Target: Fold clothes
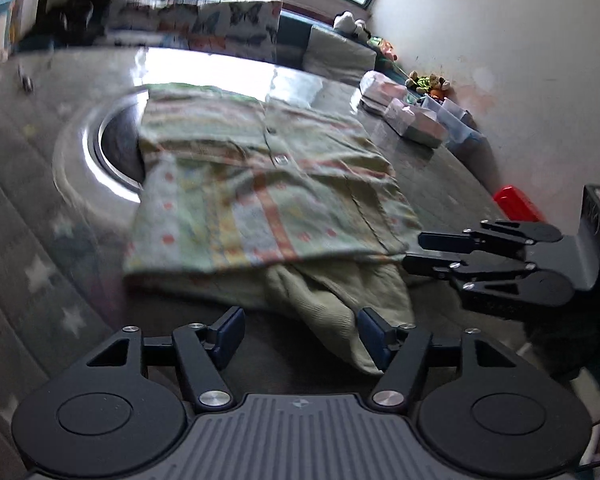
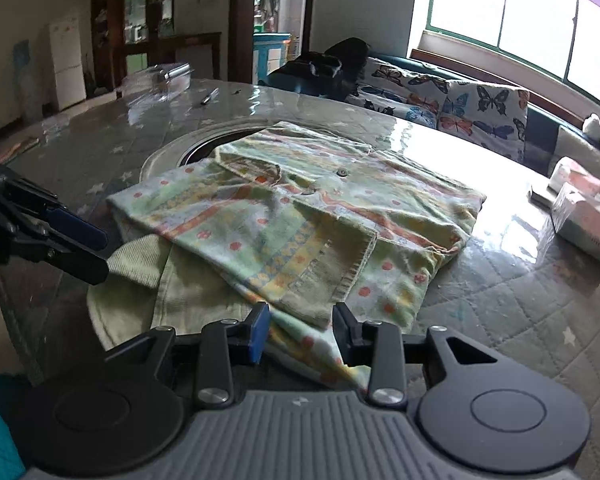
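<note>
While the patterned shirt (image 1: 260,176) lies spread over the middle of the frame on the glossy bench (image 1: 40,208), covering part of a round metal-rimmed recess (image 1: 104,148) at centre left, the left tool (image 1: 300,334) sits at bottom centre with its jaws wide apart and a plain green sleeve (image 1: 340,312) lying between them, ungripped. At the right edge, the right tool (image 1: 414,250) reaches the shirt's hem; in its own view the right tool (image 2: 302,330) has its jaws parted around the hem corner, with tissue packs (image 2: 580,216) at far right.
</note>
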`<control>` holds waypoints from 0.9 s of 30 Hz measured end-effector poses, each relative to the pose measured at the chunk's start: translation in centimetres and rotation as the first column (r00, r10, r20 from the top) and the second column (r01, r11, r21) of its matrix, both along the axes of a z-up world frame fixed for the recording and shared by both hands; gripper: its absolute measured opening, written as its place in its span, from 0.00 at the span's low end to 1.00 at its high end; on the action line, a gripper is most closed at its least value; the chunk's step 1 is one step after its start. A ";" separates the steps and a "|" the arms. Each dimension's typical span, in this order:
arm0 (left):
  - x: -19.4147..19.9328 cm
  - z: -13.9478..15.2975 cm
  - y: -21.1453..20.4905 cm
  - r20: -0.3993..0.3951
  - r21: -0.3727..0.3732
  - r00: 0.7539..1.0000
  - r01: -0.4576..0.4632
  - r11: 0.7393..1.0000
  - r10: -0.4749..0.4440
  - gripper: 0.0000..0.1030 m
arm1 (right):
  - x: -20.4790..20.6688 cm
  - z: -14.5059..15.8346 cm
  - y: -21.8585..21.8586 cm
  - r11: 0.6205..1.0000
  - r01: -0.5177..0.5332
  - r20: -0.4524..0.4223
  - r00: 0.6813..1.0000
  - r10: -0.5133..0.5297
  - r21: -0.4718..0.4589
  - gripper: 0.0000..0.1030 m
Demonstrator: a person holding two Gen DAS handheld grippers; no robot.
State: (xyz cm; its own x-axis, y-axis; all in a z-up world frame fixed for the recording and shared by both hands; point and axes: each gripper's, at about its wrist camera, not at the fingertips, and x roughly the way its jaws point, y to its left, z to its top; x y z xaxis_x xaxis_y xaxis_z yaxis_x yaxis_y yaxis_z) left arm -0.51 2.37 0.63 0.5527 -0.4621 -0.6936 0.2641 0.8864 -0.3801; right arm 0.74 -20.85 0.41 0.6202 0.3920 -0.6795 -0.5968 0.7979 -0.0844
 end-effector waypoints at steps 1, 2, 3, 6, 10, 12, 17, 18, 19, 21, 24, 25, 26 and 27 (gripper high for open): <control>-0.1 -0.1 -0.1 -0.018 -0.017 1.000 0.001 1.000 -0.002 0.63 | -0.3 0.0 -0.1 1.000 -0.007 0.005 1.000 0.007 -0.010 0.39; -0.1 -0.3 -0.2 -0.031 -0.032 0.999 0.007 0.999 -0.008 0.62 | -0.5 0.1 -0.1 1.000 -0.013 0.009 1.000 0.014 -0.021 0.39; 0.0 -0.5 -0.4 -0.047 -0.041 0.999 0.009 0.999 -0.011 0.61 | -0.9 0.0 -0.1 0.999 -0.021 0.013 1.000 0.022 -0.032 0.39; 0.1 -0.8 -0.7 -0.068 -0.068 0.997 0.022 0.997 -0.027 0.44 | -1.7 -0.1 -0.1 0.998 -0.043 0.018 0.999 0.044 -0.056 0.40; 0.4 -0.7 -0.9 -0.082 -0.111 0.996 0.030 0.993 -0.039 0.21 | -2.6 -0.5 0.0 0.993 -0.083 0.022 0.996 0.085 -0.082 0.50; 0.8 0.0 -0.7 -0.062 -0.130 0.997 0.030 0.991 -0.038 0.16 | -3.0 -0.6 0.0 0.991 -0.105 0.023 0.994 0.107 -0.084 0.50; 2.3 2.2 -0.3 0.008 -0.167 1.000 0.013 0.986 -0.012 0.13 | -2.9 -0.7 1.0 0.988 -0.140 0.042 0.989 0.143 -0.072 0.52; 2.8 2.6 -0.2 0.018 -0.175 1.000 0.009 0.985 -0.006 0.13 | -2.8 -0.6 1.2 0.987 -0.146 0.045 0.988 0.149 -0.065 0.53; 3.3 2.8 -0.1 0.023 -0.181 1.000 0.003 0.983 0.001 0.13 | -2.5 -0.6 1.5 0.987 -0.151 0.049 0.987 0.154 -0.059 0.53; 4.3 3.0 0.0 0.026 -0.197 1.000 -0.007 0.980 0.012 0.13 | -2.1 -0.6 2.2 0.986 -0.156 0.057 0.986 0.159 -0.050 0.53; 5.6 3.0 0.2 0.020 -0.216 1.000 -0.014 0.976 0.019 0.13 | -1.0 -0.5 3.1 0.987 -0.160 0.067 0.985 0.162 -0.027 0.53; 5.9 2.9 0.3 0.014 -0.219 1.000 -0.019 0.976 0.023 0.13 | -0.8 -0.4 3.3 0.987 -0.160 0.071 0.984 0.161 -0.019 0.50; 6.2 2.8 0.5 0.009 -0.222 1.000 -0.025 0.975 0.027 0.13 | -0.3 -0.3 3.5 0.987 -0.159 0.067 0.985 0.158 -0.002 0.48; 6.4 2.7 0.6 0.007 -0.220 1.000 -0.025 0.975 0.027 0.13 | 0.2 -0.1 3.7 0.988 -0.156 0.058 0.986 0.155 0.018 0.42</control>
State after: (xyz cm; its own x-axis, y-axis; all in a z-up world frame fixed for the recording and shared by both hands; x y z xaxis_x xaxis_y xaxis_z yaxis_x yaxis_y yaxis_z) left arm 5.85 2.96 3.37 0.5731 -0.5880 -0.5708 0.2467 0.7880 -0.5641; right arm 0.93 -17.16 0.29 0.5877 0.5013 -0.6350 -0.7086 0.6977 -0.1050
